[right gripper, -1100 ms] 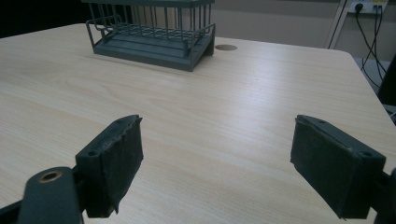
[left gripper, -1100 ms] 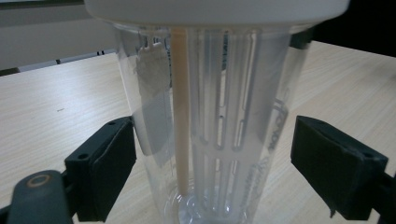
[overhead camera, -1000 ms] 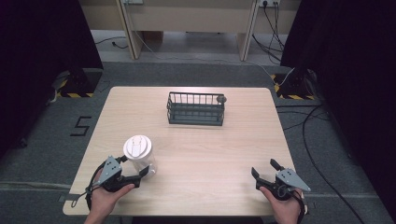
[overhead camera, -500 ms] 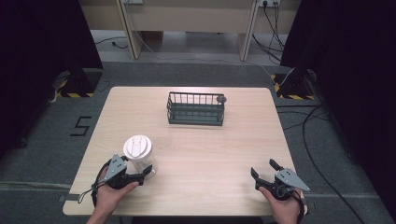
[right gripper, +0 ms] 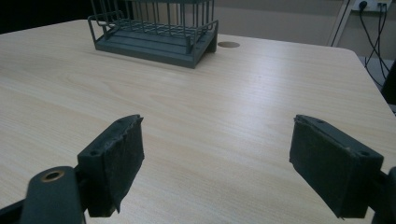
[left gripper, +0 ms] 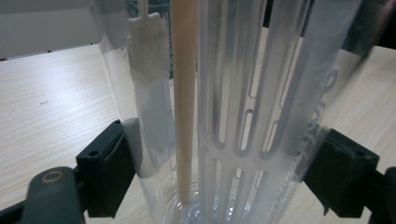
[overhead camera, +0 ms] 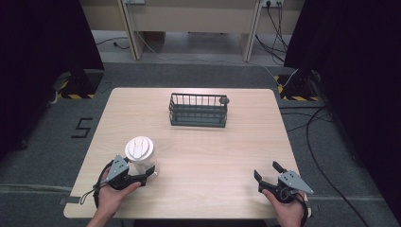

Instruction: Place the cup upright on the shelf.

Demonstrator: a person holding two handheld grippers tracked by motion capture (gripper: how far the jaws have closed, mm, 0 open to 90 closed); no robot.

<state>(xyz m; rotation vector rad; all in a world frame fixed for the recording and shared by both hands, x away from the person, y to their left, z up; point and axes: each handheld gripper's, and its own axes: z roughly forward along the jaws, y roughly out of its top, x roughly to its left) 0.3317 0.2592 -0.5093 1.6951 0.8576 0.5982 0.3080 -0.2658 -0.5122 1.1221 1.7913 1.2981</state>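
Clear cup (overhead camera: 142, 158): stands upright near the table's (overhead camera: 203, 156) front left corner, white lid on top; in the left gripper view its see-through wall (left gripper: 243, 107) sits right between the two black jaws.
Cup contents: a pale straight stick and white ribbed inserts stand inside, seen through the wall.
Left gripper (overhead camera: 144, 176): held low at the front left edge, jaws spread about as wide as the cup, one on each side of its lower part; whether the pads press on the wall I cannot tell.
Right gripper (overhead camera: 267, 171): near the front right corner, well apart from the cup, jaws wide with bare tabletop between them.
Wire basket (overhead camera: 198, 110): dark, toward the far edge, near the middle.
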